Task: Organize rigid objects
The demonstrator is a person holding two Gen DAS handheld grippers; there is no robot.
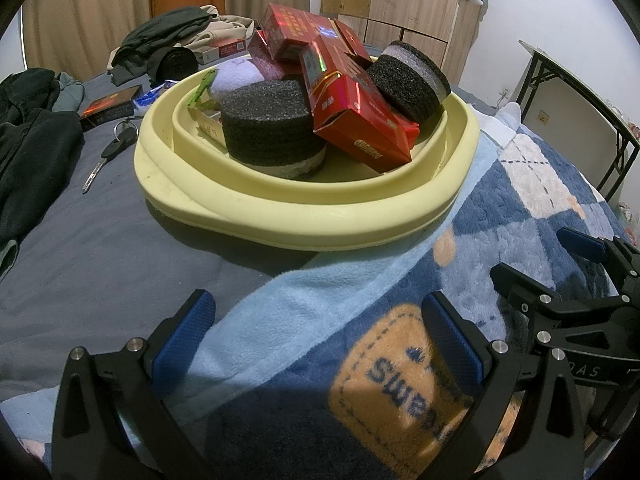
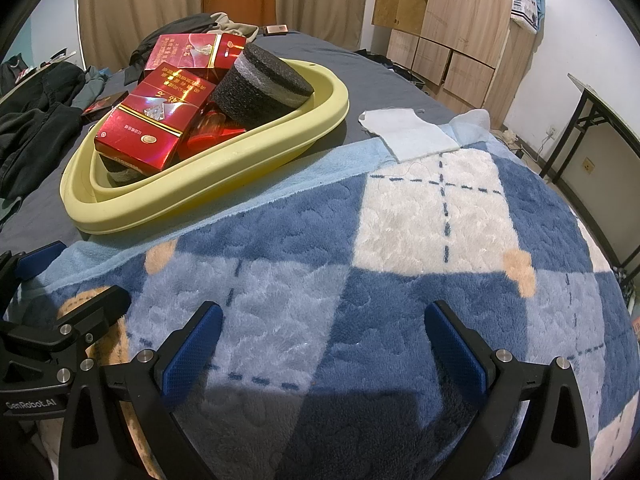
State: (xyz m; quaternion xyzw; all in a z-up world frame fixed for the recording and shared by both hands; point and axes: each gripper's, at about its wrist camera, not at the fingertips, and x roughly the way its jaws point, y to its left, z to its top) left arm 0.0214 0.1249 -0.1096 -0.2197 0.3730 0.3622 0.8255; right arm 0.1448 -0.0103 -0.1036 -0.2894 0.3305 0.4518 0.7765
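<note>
A pale yellow basin (image 1: 304, 220) (image 2: 208, 196) sits on the bed, piled with several red boxes (image 1: 352, 116) (image 2: 160, 120) and two black foam discs (image 1: 272, 124) (image 1: 408, 80) (image 2: 264, 80). My left gripper (image 1: 320, 320) hovers open over the blanket just in front of the basin, nothing between its fingers. My right gripper (image 2: 324, 328) is also open and empty, over the checked blanket to the right of the basin. Each gripper shows at the edge of the other's view.
A blue checked fleece blanket (image 2: 400, 240) covers the near bed. Keys (image 1: 112, 152), a dark box (image 1: 108, 106) and piled clothes (image 1: 36, 152) lie left of the basin. A white cloth (image 2: 408, 132) lies beyond it. A wooden wardrobe (image 2: 460, 32) and a folding table (image 2: 600, 112) stand on the right.
</note>
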